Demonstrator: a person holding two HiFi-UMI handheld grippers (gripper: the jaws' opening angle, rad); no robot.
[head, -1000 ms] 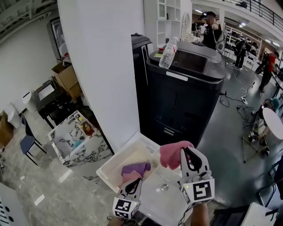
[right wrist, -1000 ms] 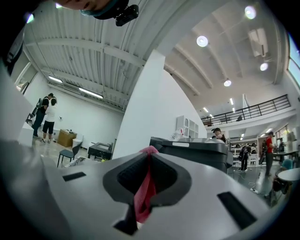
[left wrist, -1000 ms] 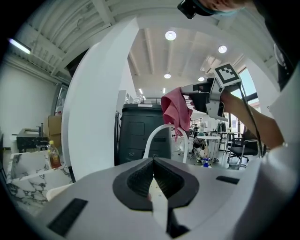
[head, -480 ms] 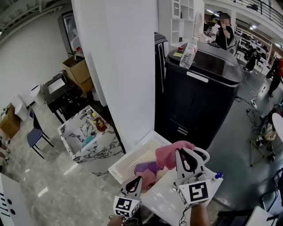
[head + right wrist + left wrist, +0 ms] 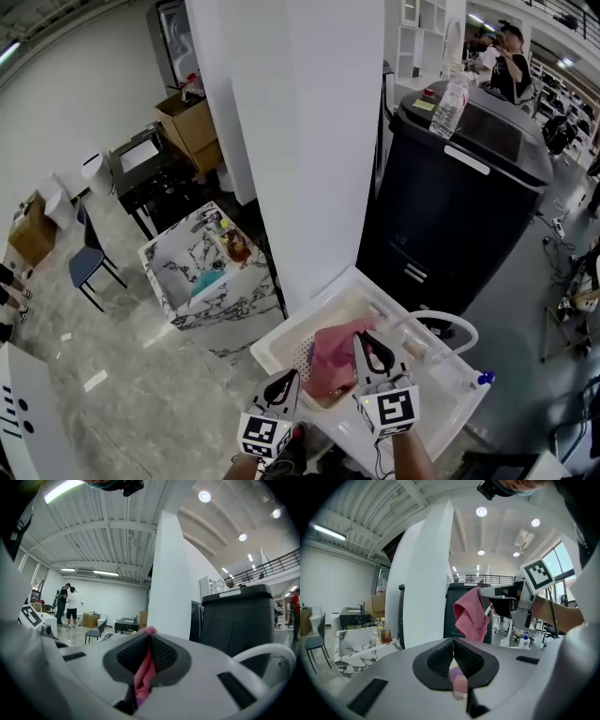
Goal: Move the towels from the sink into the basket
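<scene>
In the head view my right gripper (image 5: 362, 337) is shut on a pink towel (image 5: 330, 356), which hangs low over the white perforated basket (image 5: 281, 345). The right gripper view shows pink cloth (image 5: 144, 674) pinched between the closed jaws (image 5: 150, 638). My left gripper (image 5: 287, 377) is at the basket's near edge, shut on a small pale purple and pink towel (image 5: 458, 682); its jaws (image 5: 453, 652) meet tightly. From the left gripper view the pink towel (image 5: 470, 615) dangles from the right gripper (image 5: 499, 592). The white sink (image 5: 445, 398) lies to the right.
A curved white faucet (image 5: 441, 323) arches over the sink, with a blue-capped bottle (image 5: 482, 380) at its edge. Behind stand a white pillar (image 5: 309, 141) and a black bin (image 5: 469, 187) bearing a water bottle (image 5: 451, 105). A marble box (image 5: 211, 272) sits on the floor to the left.
Both grippers have moved left from the sink toward the basket. The right gripper has come down, so the pink towel now hangs inside the basket rim.
</scene>
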